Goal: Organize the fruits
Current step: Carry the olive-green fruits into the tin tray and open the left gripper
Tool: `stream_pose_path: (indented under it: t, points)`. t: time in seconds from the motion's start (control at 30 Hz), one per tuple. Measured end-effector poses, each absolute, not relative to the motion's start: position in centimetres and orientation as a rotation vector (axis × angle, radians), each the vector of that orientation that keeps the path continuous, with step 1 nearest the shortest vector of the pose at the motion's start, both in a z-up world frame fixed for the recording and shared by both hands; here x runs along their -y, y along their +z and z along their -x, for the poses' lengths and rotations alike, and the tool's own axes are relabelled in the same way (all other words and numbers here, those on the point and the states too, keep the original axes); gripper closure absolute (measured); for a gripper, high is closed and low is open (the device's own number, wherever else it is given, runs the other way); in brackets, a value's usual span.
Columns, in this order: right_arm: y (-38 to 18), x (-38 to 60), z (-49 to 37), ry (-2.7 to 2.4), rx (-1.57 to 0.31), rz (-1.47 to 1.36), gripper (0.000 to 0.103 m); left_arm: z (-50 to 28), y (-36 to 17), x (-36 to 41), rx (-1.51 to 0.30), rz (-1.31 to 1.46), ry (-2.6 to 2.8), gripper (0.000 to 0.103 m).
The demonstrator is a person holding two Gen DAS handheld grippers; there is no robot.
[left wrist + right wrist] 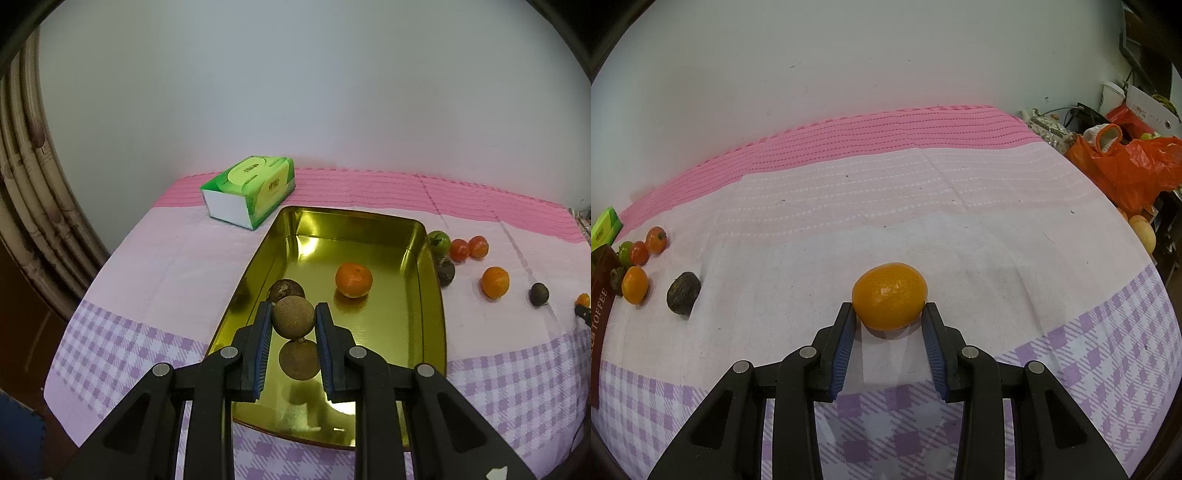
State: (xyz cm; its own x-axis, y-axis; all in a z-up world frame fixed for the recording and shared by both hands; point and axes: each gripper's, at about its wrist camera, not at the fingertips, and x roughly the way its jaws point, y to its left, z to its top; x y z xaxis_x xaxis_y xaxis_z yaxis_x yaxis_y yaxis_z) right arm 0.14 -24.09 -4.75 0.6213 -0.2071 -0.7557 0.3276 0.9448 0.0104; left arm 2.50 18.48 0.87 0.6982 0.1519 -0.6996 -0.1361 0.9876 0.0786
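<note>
My left gripper (293, 314) is shut on a round brown fruit (293, 316) and holds it just above the floor of the gold tray (428, 325); its reflection shows below it. The tray also holds a dark brown fruit (282, 288) and an orange (353, 279). My right gripper (889, 313) is around an orange (889, 295) lying on the cloth, with both fingertips touching its sides. Right of the tray lie a green fruit (439, 240), two red tomatoes (468, 248), an orange (495, 282) and two dark fruits (538, 294).
A green tissue box (248, 190) stands behind the tray's left corner. The table has a pink and purple checked cloth (923, 221). An orange plastic bag (1130, 166) and clutter sit beyond the table's right edge. A wall runs behind the table.
</note>
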Motion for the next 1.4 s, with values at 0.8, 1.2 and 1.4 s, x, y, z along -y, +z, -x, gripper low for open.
stream_pose_path:
  t: [0.8, 1.2, 1.4]
  points:
    - [-4.7, 23.9, -0.2, -0.302, -0.852, -0.139, 0.065, -3.1, -0.7, -19.0, -0.803, -0.042, 0.185, 0.083]
    - [-4.7, 23.8, -0.3, -0.301, -0.853, -0.135, 0.065, -3.1, -1.0, -19.1, -0.807, -0.045, 0.191, 0.083]
    - [-4.7, 23.8, -0.3, -0.301, -0.853, -0.135, 0.065, -3.2, -1.2, -19.0, -0.81, -0.051, 0.193, 0.083]
